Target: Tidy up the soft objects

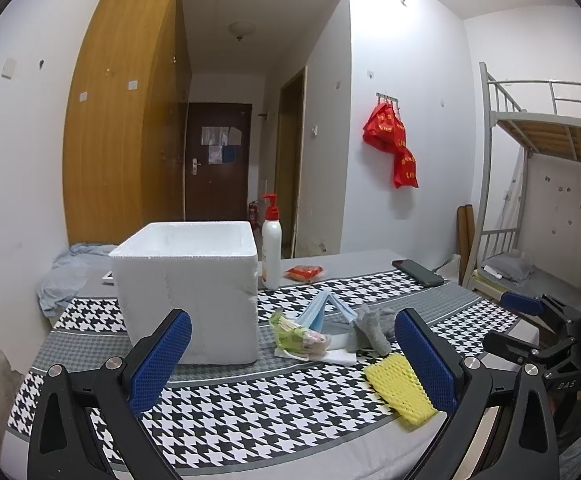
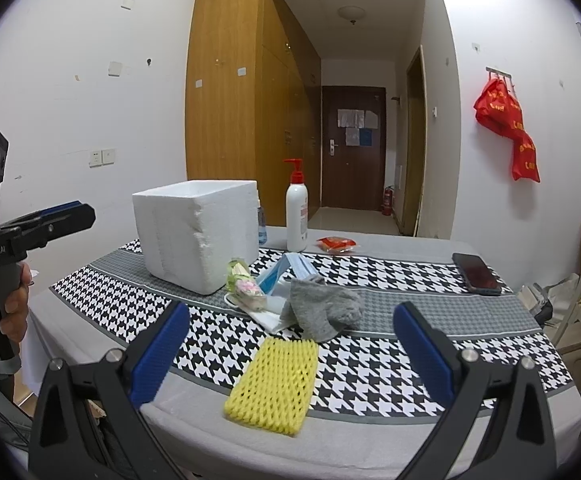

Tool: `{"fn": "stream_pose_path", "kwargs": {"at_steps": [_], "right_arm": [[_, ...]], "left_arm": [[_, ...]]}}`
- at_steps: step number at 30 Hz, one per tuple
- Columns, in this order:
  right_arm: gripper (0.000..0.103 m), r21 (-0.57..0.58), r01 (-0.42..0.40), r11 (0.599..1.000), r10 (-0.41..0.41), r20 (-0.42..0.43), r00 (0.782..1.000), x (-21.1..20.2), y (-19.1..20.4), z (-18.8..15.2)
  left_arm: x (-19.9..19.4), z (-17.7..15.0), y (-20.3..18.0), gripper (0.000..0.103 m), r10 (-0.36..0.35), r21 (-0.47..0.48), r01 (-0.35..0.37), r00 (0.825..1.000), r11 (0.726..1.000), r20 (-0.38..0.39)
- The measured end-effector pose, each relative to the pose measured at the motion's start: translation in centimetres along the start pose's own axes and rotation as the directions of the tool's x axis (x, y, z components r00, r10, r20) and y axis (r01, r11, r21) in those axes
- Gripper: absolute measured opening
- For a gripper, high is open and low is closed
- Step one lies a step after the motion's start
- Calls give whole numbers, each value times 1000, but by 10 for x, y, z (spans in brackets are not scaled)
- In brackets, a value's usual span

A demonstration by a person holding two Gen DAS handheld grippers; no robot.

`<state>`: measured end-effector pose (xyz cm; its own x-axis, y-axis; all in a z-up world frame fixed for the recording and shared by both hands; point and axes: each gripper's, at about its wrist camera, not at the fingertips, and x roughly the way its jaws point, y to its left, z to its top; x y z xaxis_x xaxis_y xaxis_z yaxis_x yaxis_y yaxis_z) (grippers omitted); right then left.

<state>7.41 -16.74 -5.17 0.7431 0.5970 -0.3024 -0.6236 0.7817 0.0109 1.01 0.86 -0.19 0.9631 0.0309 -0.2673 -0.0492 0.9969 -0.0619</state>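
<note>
Nothing packed yet: the soft things all lie loose beside the foam box.

From where I stand, the white foam box (image 2: 196,232) sits on the houndstooth-covered surface (image 2: 430,360) with its top open, though I cannot see down inside it, so whether anything is already in there is beyond me. Just to its right lies a small heap: a green-wrapped packet (image 2: 242,282), a blue face mask (image 2: 290,272) tented upright, and a grey sock (image 2: 322,310) touching the mask's edge. The yellow foam net sleeve (image 2: 272,384) lies apart, near the front edge. Both pairs of tongs gape wide and hold nothing: the left tongs (image 1: 292,354) hover before the box and heap, the right tongs (image 2: 290,348) straddle the yellow sleeve from above. I judge the sorting barely begun, with every visible soft item left to move.
</note>
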Motion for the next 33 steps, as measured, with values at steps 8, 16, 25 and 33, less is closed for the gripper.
{"fn": "stream_pose_path", "kwargs": {"at_steps": [8, 16, 25, 33], "right_arm": [[103, 0, -1, 1000, 1, -10, 1000, 3, -1, 0], [103, 4, -2, 1000, 2, -29, 1000, 9, -3, -1], [103, 7, -8, 1000, 8, -69, 998, 21, -3, -5], [103, 8, -15, 1000, 16, -115, 993, 34, -3, -11]], "left_arm": [[3, 1, -2, 102, 2, 8, -2, 1000, 1000, 5], [10, 0, -3, 102, -13, 15, 13, 1000, 1000, -18], [28, -1, -5, 102, -39, 23, 41, 997, 999, -72], [52, -5, -6, 102, -70, 8, 72, 987, 997, -144]]}}
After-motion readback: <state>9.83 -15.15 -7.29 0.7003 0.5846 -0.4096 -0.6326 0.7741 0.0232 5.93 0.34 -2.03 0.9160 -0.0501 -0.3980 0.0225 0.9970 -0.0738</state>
